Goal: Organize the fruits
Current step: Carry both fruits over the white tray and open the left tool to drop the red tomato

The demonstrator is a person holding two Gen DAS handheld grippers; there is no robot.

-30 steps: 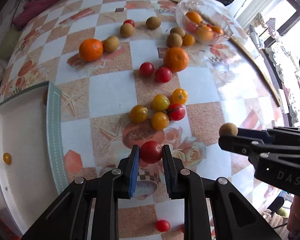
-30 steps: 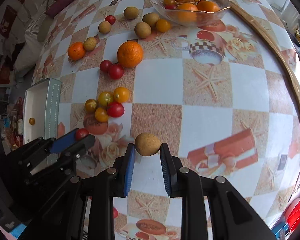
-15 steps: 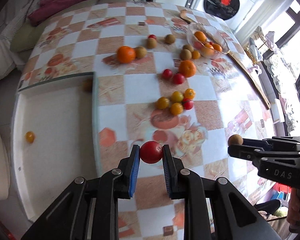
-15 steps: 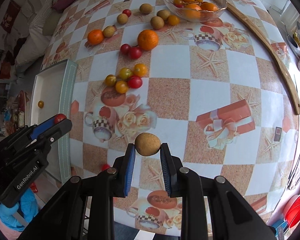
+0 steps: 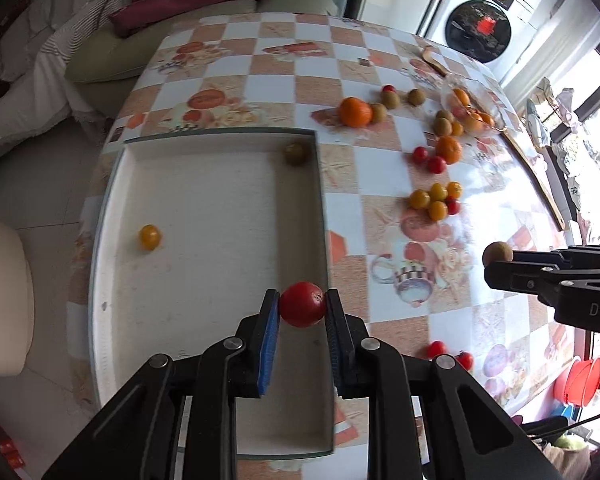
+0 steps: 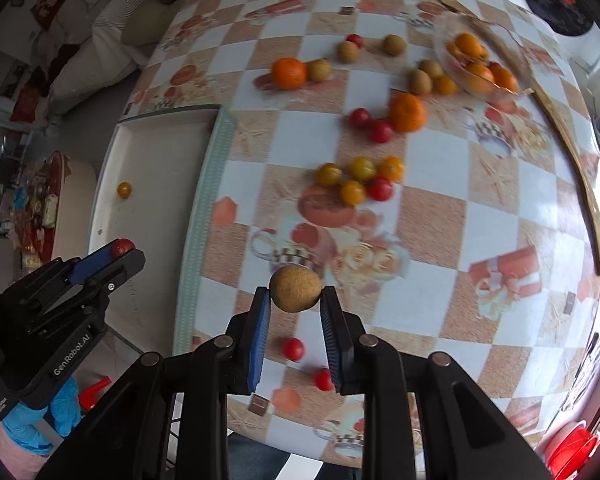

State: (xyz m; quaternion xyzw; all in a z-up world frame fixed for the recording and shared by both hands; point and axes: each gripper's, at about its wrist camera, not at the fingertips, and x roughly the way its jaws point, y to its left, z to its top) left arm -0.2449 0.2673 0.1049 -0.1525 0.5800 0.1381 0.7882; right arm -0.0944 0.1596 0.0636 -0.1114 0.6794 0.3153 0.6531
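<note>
Two raised tools, fruit-laden.

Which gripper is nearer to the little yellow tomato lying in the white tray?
Left. The left gripper, shut on a red tomato, hangs over the white tray holding the yellow tomato. The right gripper, gripping a brown fruit, is over the table, outside the tray.

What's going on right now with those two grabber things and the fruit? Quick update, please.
Left tool shut on red tomato, above white tray. Right tool shut on brown fruit, over table. Nothing in the way.
</note>
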